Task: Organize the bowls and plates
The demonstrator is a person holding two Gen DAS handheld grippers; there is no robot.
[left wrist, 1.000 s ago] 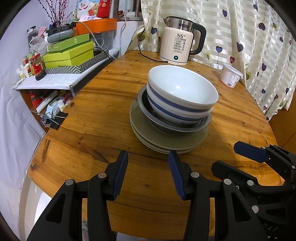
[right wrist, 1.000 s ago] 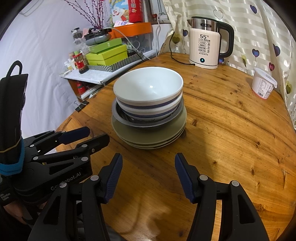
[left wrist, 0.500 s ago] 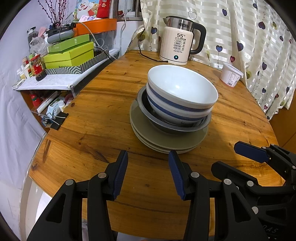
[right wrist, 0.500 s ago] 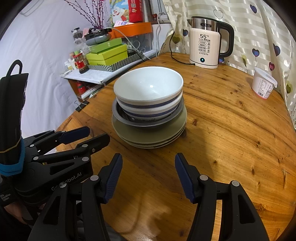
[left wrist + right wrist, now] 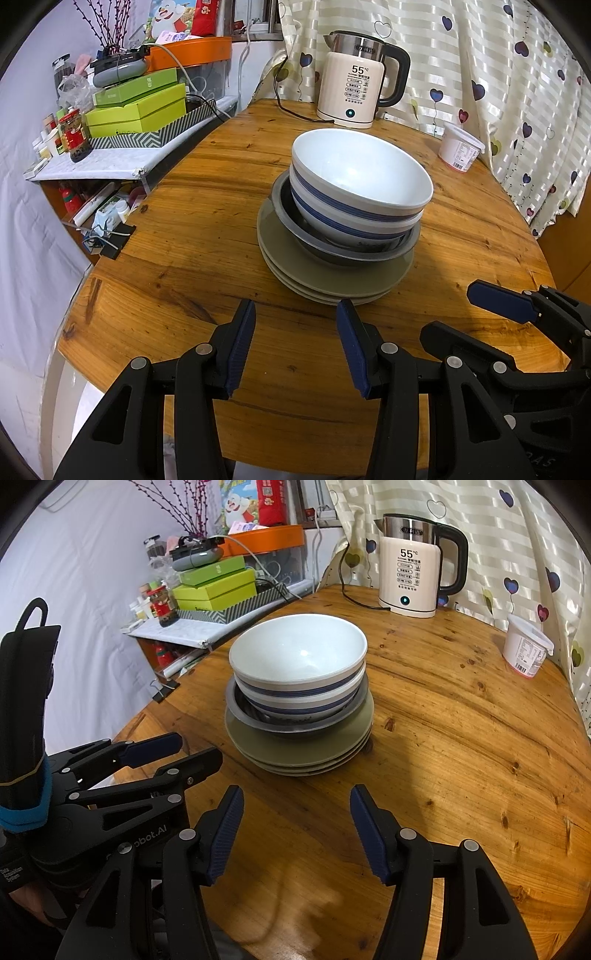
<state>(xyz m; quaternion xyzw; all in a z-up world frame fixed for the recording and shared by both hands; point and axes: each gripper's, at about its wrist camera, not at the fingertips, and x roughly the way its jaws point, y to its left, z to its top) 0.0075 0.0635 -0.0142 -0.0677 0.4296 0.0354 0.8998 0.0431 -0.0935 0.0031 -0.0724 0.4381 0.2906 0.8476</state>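
A stack stands mid-table: white bowls with blue stripes [image 5: 360, 181] [image 5: 299, 657], nested, sit in a grey metal bowl [image 5: 295, 218] [image 5: 236, 709], on olive-green plates [image 5: 291, 266] [image 5: 258, 746]. My left gripper [image 5: 295, 343] is open and empty, over the table's near edge, short of the stack. My right gripper [image 5: 295, 830] is open and empty, also short of the stack. Each gripper shows in the other's view: the right one in the left wrist view [image 5: 491, 317], the left one in the right wrist view [image 5: 173, 753].
A cream electric kettle [image 5: 360, 92] [image 5: 413, 576] with its cord stands at the far edge. A white tub [image 5: 460, 147] [image 5: 526, 650] sits far right by the curtain. Green boxes [image 5: 136, 110] and clutter fill a shelf on the left. The round wooden table [image 5: 192, 236] drops off close in front.
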